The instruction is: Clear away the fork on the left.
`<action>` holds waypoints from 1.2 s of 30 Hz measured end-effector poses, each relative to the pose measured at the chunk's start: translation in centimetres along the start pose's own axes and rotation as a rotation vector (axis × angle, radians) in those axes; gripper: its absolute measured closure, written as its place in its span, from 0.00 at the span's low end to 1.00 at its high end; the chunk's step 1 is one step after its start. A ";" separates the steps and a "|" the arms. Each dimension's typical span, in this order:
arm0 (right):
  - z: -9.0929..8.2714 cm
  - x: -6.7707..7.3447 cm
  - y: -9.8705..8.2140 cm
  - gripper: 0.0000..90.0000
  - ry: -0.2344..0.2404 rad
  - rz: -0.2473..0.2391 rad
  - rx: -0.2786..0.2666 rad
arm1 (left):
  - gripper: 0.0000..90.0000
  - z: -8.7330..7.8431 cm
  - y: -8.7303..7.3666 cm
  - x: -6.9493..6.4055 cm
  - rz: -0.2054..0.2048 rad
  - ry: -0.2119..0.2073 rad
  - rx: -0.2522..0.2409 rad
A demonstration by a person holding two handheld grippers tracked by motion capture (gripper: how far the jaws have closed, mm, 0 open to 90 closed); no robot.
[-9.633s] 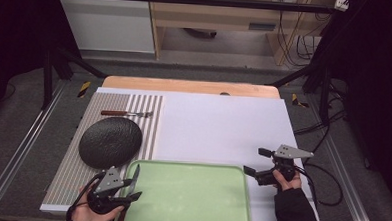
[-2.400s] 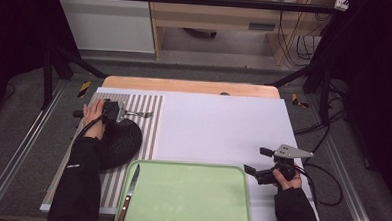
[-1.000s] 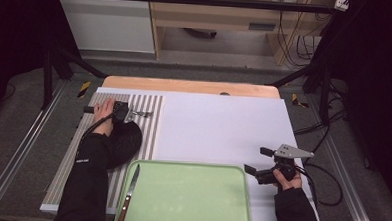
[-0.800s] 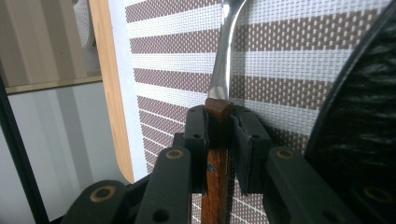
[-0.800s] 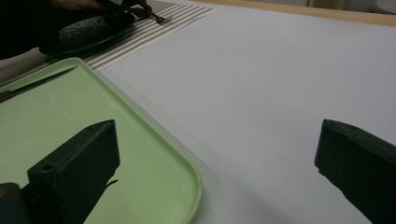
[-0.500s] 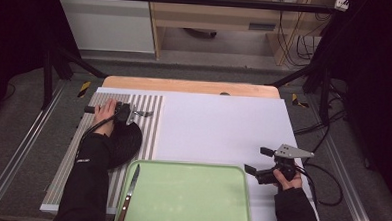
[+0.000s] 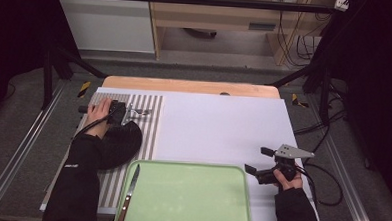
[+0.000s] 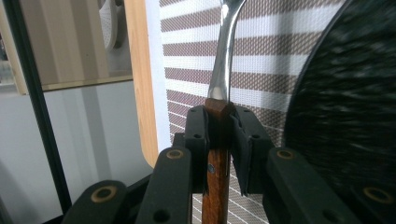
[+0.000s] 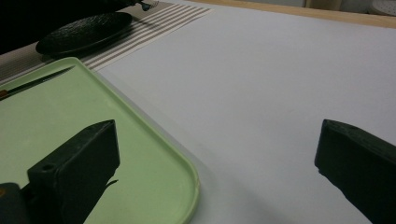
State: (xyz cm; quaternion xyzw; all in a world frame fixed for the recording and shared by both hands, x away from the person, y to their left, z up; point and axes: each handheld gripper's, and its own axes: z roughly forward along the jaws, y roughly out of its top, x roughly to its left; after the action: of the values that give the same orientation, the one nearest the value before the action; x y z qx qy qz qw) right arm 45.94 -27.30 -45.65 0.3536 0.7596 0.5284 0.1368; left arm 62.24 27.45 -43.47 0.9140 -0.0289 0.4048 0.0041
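Left claw [image 8: 219, 135] pinches a wooden-handled steel fork [image 8: 223, 70] beside the rough black plate [image 8: 345, 98]; right claw [image 9: 215, 163] spread.

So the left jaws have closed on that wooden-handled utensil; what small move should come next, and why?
Probably a short lift straight up. The left gripper is shut on the utensil's wooden handle, its metal neck low over the striped mat beside the dark plate. The knife already lies on the green tray.
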 end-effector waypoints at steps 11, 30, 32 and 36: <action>0.1 0.0 -0.1 0.00 0.002 0.001 0.003 | 0.85 -3.3 0.9 -1.5 -0.061 0.008 -0.025; 0.1 0.1 -0.1 0.00 0.007 -0.001 0.000 | 0.85 -8.4 3.2 -2.8 -0.116 0.030 -0.068; 0.1 0.0 -0.1 0.00 0.004 -0.003 0.002 | 0.85 -8.9 3.5 -2.8 -0.116 0.031 -0.072; 0.1 0.0 -0.1 0.00 0.006 -0.003 0.002 | 0.85 -9.9 4.1 -3.2 -0.136 0.021 -0.071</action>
State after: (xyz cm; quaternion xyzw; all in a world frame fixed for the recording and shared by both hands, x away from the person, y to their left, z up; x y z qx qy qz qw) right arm 45.91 -27.22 -45.79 0.3512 0.7610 0.5284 0.1352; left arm 52.53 23.83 -39.27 0.9088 0.0190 0.4119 0.0645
